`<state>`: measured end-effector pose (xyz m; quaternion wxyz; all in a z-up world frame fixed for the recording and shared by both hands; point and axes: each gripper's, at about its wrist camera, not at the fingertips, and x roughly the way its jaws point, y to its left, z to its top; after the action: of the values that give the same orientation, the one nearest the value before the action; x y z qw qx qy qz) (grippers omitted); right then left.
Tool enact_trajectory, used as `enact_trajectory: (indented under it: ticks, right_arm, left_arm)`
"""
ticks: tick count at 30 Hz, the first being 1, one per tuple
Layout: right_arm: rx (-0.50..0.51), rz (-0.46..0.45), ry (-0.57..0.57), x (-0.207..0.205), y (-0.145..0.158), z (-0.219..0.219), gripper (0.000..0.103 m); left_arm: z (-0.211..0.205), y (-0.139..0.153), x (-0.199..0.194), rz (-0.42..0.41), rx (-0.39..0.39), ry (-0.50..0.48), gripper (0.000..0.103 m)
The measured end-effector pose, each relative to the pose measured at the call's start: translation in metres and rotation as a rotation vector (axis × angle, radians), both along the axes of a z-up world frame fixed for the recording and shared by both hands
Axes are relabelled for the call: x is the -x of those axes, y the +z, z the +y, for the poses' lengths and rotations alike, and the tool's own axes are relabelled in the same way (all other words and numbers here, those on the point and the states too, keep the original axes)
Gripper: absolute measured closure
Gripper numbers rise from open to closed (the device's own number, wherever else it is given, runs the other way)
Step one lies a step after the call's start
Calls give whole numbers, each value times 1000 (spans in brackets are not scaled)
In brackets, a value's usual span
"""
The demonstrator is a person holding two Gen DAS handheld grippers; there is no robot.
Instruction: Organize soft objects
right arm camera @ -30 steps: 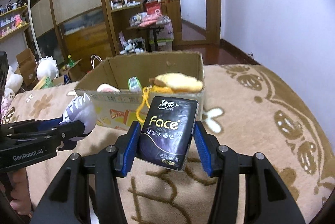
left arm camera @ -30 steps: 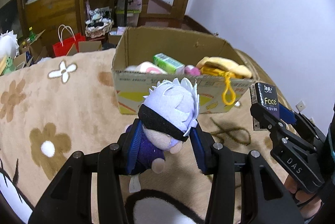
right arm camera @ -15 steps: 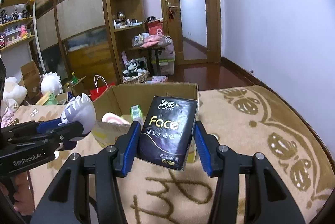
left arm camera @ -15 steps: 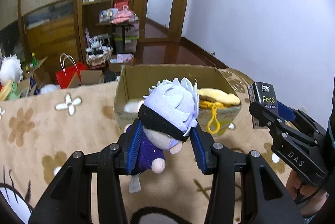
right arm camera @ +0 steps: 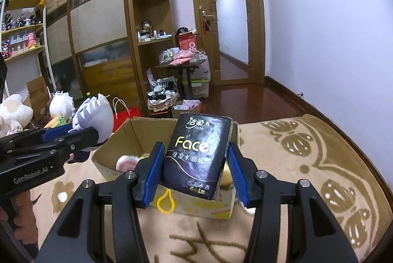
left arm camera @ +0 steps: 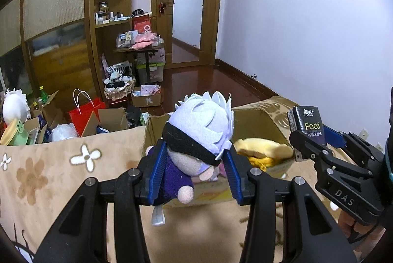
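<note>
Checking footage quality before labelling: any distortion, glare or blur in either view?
Left wrist: fisheye bends the door, dark vignette in the corners, carpet slightly soft. Right wrist: same bowing, glare on the floor, tissue pack print sharp.

The black tissue pack (right arm camera: pixel 197 155) reads "Face TISSUE", the left gripper's (right arm camera: pixel 81 140) body reads "GenRobot.AI", and the right gripper's (left arm camera: pixel 309 140) body reads "DAS".
</note>
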<state>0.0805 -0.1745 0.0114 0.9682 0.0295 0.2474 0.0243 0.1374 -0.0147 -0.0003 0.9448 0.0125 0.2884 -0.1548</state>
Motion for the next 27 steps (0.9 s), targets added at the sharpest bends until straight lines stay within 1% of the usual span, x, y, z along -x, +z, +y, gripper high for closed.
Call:
enact_trajectory:
  ticks: [6,8,11,15,18,19,21,23,27]
  right_arm:
    - [4,-4,28,-18,1,4,49]
    - [9,2,38,-25,-1,5,49]
    - [19,11,57,-36,-5,9,49]
    - [22,25,79,-48,-14,13,48]
    - [28,41,80,-55,-24,14,48]
    - [24,46,83,-57,-28,14,48]
    - [10,59,90,-60,-32,12,48]
    - [-20,76,96,-64,-37,8,48]
    - [-73,100,97,-69,-45,1,47]
  left_arm:
    - [-3,0,-20,-7,-7,12,59]
    - [-3,-2,-27,4,2,11,58]
    - [-6,-8,-35,23,-5,11,58]
    - [-10,-19,-47,69,-9,8,56]
    - [-9,-28,-56,98,-7,23,51]
    - [-8,-30,-58,106,7,21,48]
    - [-4,-35,-61,114,32,15,47]
    - [-2,-38,-62,121,26,26,41]
    - [3,-42,-62,131,18,42,38]
